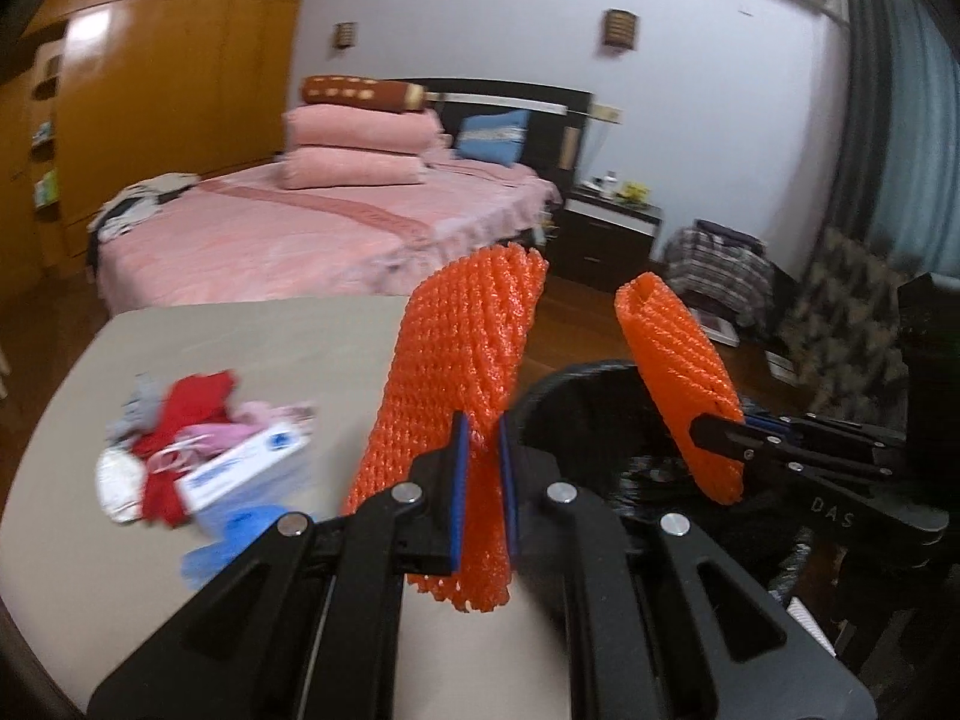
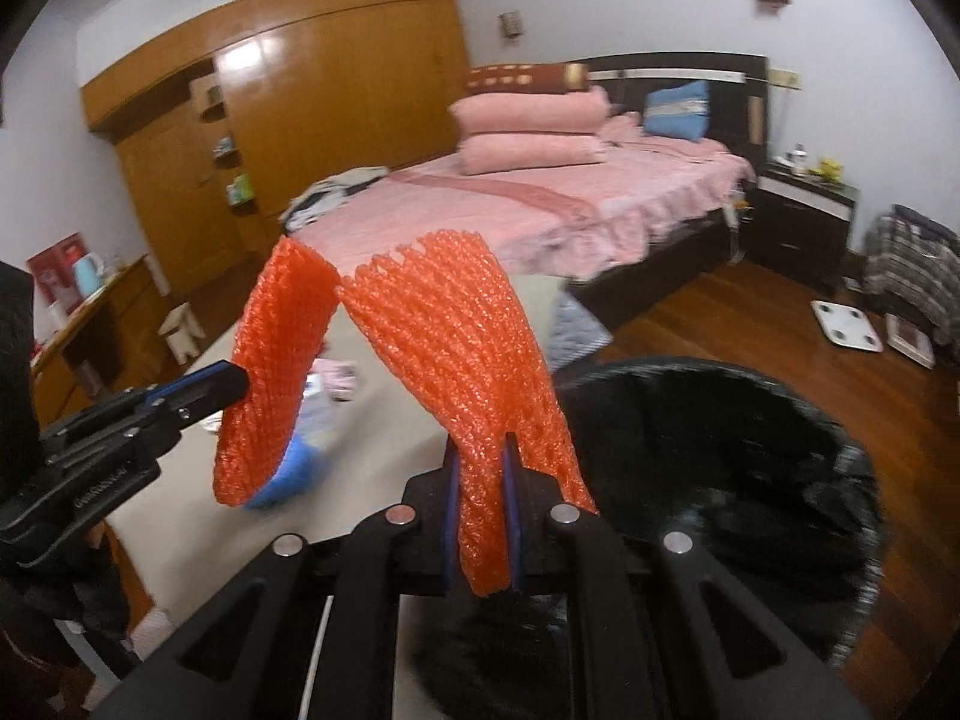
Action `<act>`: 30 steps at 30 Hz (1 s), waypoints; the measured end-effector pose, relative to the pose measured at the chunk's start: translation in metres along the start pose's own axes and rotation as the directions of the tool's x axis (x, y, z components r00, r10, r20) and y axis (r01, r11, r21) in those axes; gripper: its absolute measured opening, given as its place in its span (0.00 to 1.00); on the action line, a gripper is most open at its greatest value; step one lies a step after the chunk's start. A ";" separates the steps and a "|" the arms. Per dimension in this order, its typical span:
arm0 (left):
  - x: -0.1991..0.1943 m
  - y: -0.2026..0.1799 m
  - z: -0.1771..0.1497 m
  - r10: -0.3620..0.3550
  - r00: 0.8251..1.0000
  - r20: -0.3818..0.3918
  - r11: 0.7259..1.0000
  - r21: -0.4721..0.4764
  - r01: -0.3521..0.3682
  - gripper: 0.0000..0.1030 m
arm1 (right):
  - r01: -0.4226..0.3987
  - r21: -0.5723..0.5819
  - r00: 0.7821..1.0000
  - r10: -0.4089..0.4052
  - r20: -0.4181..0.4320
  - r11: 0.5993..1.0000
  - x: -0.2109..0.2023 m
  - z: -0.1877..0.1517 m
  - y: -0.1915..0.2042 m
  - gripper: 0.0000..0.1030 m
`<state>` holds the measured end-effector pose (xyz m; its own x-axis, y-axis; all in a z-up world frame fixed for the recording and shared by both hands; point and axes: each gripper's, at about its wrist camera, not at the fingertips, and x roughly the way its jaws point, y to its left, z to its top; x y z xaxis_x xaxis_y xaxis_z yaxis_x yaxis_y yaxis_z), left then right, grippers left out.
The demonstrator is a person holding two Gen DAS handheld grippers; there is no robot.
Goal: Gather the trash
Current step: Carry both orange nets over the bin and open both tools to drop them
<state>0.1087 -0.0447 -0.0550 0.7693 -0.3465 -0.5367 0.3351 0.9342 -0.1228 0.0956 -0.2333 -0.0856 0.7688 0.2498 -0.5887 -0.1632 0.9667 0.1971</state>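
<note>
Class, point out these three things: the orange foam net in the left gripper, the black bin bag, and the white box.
orange foam net [image 1: 468, 348]: left wrist view, mesh middle.
black bin bag [image 2: 720, 450]: right wrist view, inside.
white box [image 1: 246, 471]: left wrist view, side.

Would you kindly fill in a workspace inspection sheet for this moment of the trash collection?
Surface: beige table, mostly bare.
Job's things: two orange foam nets, one in the left gripper, the other in the right gripper; black-lined bin beside the table.
Clutter: pile of red and pink scraps with a white box; blue item near it.
Grippers: left gripper and right gripper each shut on a net.
Cables: nothing seen.
Surroundings: pink bed, wooden wardrobe, wooden floor.
</note>
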 end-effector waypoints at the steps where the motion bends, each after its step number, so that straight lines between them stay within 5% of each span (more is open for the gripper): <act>1: 0.005 -0.006 0.001 -0.013 1.000 -0.005 1.000 0.008 0.013 0.09 | 0.018 0.010 1.000 -0.018 -0.001 1.000 -0.003 -0.002 -0.009 0.12; 14: 0.071 -0.093 0.004 -0.209 0.975 -0.079 0.973 0.080 0.215 0.13 | 0.173 0.107 0.985 -0.170 -0.032 0.979 -0.014 -0.027 -0.085 0.18; 16: 0.077 -0.097 0.003 -0.231 0.969 -0.091 0.969 0.069 0.238 0.22 | 0.184 0.117 0.983 -0.180 -0.040 0.976 -0.013 -0.031 -0.093 0.26; 18: 0.078 -0.095 0.002 -0.234 0.968 -0.093 0.969 0.059 0.240 0.49 | 0.199 0.125 0.980 -0.196 -0.042 0.972 -0.015 -0.035 -0.099 0.45; 22: 0.073 -0.083 0.000 -0.214 0.973 -0.090 0.974 0.052 0.219 0.56 | 0.212 0.132 0.977 -0.210 -0.032 0.968 -0.015 -0.038 -0.102 0.66; 26: 0.055 -0.058 0.000 -0.147 0.988 -0.050 0.988 0.032 0.149 0.75 | 0.212 0.124 0.977 -0.214 0.005 0.969 -0.019 -0.033 -0.093 0.93; 30: 0.033 -0.026 0.002 -0.065 0.998 -0.014 0.998 0.007 0.065 0.85 | 0.181 0.118 0.982 -0.186 0.033 0.976 -0.020 -0.026 -0.076 0.94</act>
<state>0.1267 -0.0804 -0.0680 0.7383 -0.4054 -0.5390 0.3882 0.9090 -0.1519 0.0765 -0.3105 -0.1086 0.8059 0.0631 -0.5887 0.0534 0.9825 0.1785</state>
